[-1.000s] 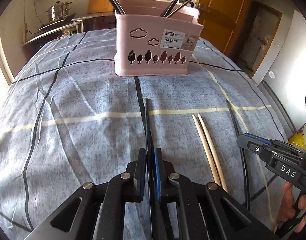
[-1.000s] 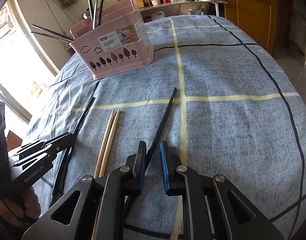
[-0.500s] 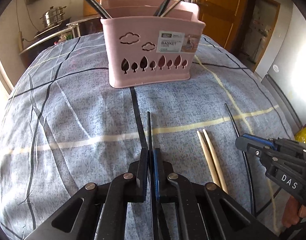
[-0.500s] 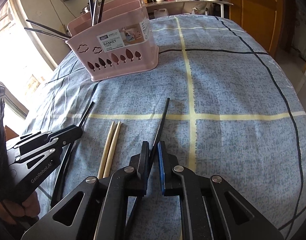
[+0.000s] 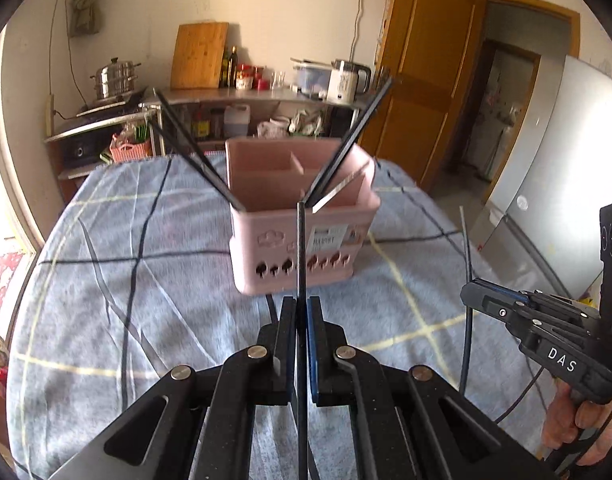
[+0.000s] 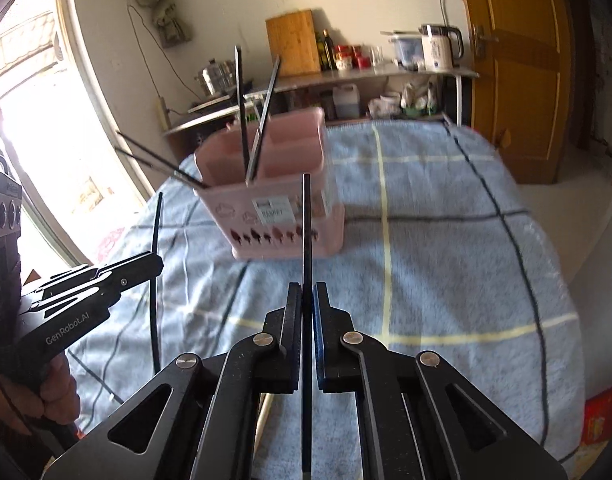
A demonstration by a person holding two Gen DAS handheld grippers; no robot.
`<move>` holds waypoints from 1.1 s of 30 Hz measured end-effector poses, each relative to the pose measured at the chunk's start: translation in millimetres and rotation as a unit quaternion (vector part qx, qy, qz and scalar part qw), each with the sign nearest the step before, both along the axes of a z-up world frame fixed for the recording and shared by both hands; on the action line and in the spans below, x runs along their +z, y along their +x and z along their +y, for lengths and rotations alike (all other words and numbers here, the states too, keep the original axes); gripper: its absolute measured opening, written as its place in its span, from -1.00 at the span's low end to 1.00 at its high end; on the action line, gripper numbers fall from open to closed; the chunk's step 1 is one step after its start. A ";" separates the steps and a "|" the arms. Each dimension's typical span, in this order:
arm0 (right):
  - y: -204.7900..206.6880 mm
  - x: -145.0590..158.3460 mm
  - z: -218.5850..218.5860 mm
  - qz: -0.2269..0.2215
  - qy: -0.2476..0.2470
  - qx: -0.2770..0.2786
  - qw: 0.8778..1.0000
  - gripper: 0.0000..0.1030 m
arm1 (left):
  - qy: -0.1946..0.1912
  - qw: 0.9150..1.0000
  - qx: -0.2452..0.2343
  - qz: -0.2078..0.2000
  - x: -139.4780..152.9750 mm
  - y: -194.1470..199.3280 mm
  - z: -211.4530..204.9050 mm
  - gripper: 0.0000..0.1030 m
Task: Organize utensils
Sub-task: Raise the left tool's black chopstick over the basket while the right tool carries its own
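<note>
**Two chopsticks lifted, basket ahead**

Two tools each pinch one black chopstick. Left tool [image 5: 301,344] is clamped tight on its chopstick [image 5: 301,256], which points up toward the near wall of the pink basket [image 5: 265,248]. Right tool [image 6: 303,332] likewise grips its own chopstick [image 6: 306,220], its tip level with the basket's rim. Other black sticks already lean in the basket, which stands on the blue checked worktop [image 5: 145,300]. To do this well, I judge: raise each tip clear above the rim, tilt downward over one compartment, then release one at a time.

Basket [image 5: 301,232] on table [image 5: 145,300], chopsticks [image 5: 346,148] inside, shelf [image 5: 245,96] behind.
</note>
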State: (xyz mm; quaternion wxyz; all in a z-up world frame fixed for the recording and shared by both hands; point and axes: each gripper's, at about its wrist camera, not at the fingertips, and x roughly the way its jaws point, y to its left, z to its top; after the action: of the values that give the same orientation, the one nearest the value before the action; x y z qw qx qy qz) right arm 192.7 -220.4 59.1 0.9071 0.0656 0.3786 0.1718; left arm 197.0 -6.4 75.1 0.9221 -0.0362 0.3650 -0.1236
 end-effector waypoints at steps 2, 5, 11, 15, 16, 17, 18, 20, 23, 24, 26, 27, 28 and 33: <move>1.1 13.1 -0.8 -0.018 0.001 -0.002 1.000 -0.89 | -0.002 1.000 0.002 -0.015 13.6 0.9 2.0 -0.91; 2.7 32.7 -2.7 -0.046 -0.001 -0.006 0.999 -0.90 | -0.005 0.999 0.004 -0.033 29.8 1.8 6.5 -0.91; -0.1 45.1 -7.3 -0.069 0.000 -0.013 0.998 -0.90 | -0.016 0.999 0.008 -0.049 43.2 -1.4 14.9 -0.91; -4.6 35.1 -7.6 -0.057 -0.001 -0.011 0.998 -0.90 | -0.016 0.999 0.007 -0.039 35.1 -4.1 13.7 -0.91; -6.5 32.4 -7.6 -0.056 0.000 -0.012 0.998 -0.90 | -0.015 0.999 0.007 -0.041 33.9 -6.8 13.3 -0.91; -8.5 31.9 -8.1 -0.057 -0.001 -0.012 0.998 -0.90 | -0.015 0.999 0.005 -0.041 33.9 -8.3 12.7 -0.91; -10.0 32.5 -8.9 -0.057 0.000 -0.012 0.998 -0.90 | -0.015 0.999 0.004 -0.040 33.3 -8.9 12.2 -0.91; -12.6 32.7 -9.6 -0.054 -0.001 -0.011 0.998 -0.90 | -0.010 0.999 0.002 -0.039 33.5 -10.2 10.8 -0.91; -14.1 32.4 -10.4 -0.052 -0.002 -0.011 0.999 -0.90 | -0.008 0.999 0.000 -0.036 33.8 -12.2 9.6 -0.91; -13.8 33.2 -10.2 -0.052 -0.002 -0.012 0.999 -0.90 | -0.008 0.999 0.000 -0.035 33.8 -12.7 10.0 -0.91; -14.6 33.6 -10.5 -0.052 0.000 -0.012 0.999 -0.90 | -0.009 0.999 0.000 -0.033 34.3 -13.5 10.9 -0.91; -15.9 34.4 -10.1 -0.053 0.000 -0.012 0.999 -0.90 | -0.012 0.999 0.001 -0.031 34.7 -13.5 11.7 -0.91; -16.6 36.1 -9.7 -0.055 0.000 -0.011 0.998 -0.90 | -0.014 0.999 0.001 -0.030 35.7 -13.1 12.1 -0.91; -18.4 46.8 -7.0 -0.068 0.002 -0.004 0.998 -0.90 | -0.021 0.999 0.003 -0.029 42.8 -16.1 16.3 -0.91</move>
State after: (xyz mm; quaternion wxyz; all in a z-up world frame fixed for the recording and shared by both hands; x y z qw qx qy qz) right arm 174.3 -227.5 105.9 0.9313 0.0571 0.3156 0.1726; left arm 180.9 9.8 117.9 0.9316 -0.0528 0.3354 -0.1299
